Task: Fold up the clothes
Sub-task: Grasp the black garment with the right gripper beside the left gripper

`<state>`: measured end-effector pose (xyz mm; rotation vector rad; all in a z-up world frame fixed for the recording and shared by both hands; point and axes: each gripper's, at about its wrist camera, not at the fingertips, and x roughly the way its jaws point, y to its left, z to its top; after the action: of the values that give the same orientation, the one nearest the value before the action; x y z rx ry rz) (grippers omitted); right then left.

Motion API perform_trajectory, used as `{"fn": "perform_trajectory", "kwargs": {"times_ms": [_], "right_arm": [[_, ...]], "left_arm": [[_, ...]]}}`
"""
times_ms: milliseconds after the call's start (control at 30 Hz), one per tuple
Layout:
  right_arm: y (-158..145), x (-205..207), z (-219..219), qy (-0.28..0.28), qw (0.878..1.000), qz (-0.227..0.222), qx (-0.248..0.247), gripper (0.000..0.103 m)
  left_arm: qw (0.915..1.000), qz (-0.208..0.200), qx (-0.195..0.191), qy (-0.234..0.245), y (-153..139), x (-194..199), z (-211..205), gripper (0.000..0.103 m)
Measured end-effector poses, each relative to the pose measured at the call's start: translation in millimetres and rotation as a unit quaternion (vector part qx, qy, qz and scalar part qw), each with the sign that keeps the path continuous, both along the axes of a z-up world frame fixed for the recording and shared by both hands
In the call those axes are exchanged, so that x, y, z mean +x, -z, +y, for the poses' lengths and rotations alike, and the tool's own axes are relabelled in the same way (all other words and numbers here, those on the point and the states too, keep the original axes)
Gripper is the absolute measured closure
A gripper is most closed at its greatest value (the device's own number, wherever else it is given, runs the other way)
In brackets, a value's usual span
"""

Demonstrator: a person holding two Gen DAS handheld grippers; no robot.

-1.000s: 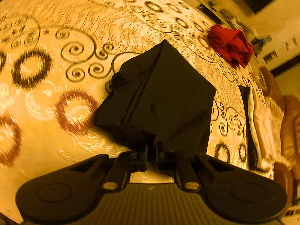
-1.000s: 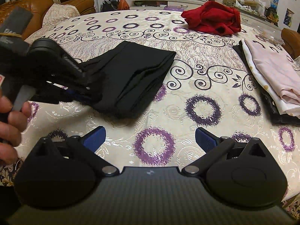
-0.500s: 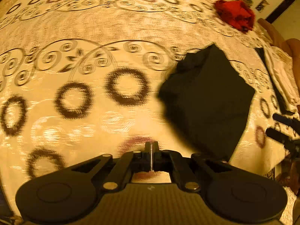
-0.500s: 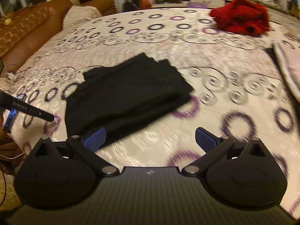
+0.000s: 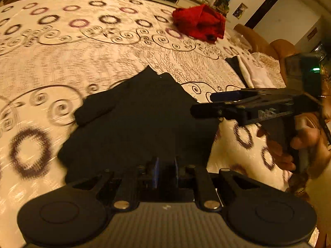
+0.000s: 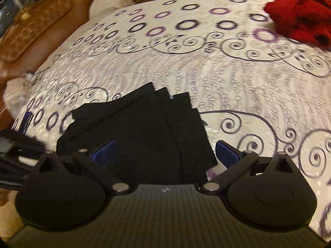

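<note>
A folded black garment (image 5: 140, 124) lies on a bed covered by a cream bedspread (image 5: 82, 57) printed with purple rings and dark scrolls. It sits close to the bed's near edge, roughly midway along it, its layered corners fanned out toward the middle of the bed.

The left gripper (image 5: 165, 172) hangs over the garment's near edge. Its jaws are opening, the blue pads only a narrow gap apart; the dark cloth lies beneath them, and I cannot tell for sure whether any fabric sits in the gap.

The right gripper (image 6: 164, 155) has its jaws spread wide, gripping nothing, the garment lying below and between its blue pads (image 6: 103, 153). In the left wrist view this same gripper reaches in over the garment's right corner, held by a person's hand (image 5: 304, 144).

A crumpled red garment (image 5: 198, 22) lies near the bed's far edge, well apart from the black one. A stack of folded clothes (image 5: 252, 72), pale over dark, rests at the right edge. A brown leather sofa (image 6: 37, 24) stands along the left edge.
</note>
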<state>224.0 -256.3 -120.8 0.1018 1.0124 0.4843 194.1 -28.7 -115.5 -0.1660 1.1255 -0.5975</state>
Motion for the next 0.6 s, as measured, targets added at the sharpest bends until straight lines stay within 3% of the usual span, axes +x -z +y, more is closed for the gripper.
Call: {"fn": "perform_trajectory", "kwargs": {"times_ms": [233, 600], "right_arm": [[7.8, 16.8, -7.8, -0.021, 1.0, 0.012, -0.003, 0.0], [24.6, 33.0, 3.3, -0.052, 0.998, 0.022, 0.001, 0.0]], "left_arm": [[0.9998, -0.01, -0.011, -0.015, 14.4, 34.8, -27.2, 0.087], [0.9991, -0.008, -0.039, -0.014, 21.3, 55.6, -16.4, 0.089]]}}
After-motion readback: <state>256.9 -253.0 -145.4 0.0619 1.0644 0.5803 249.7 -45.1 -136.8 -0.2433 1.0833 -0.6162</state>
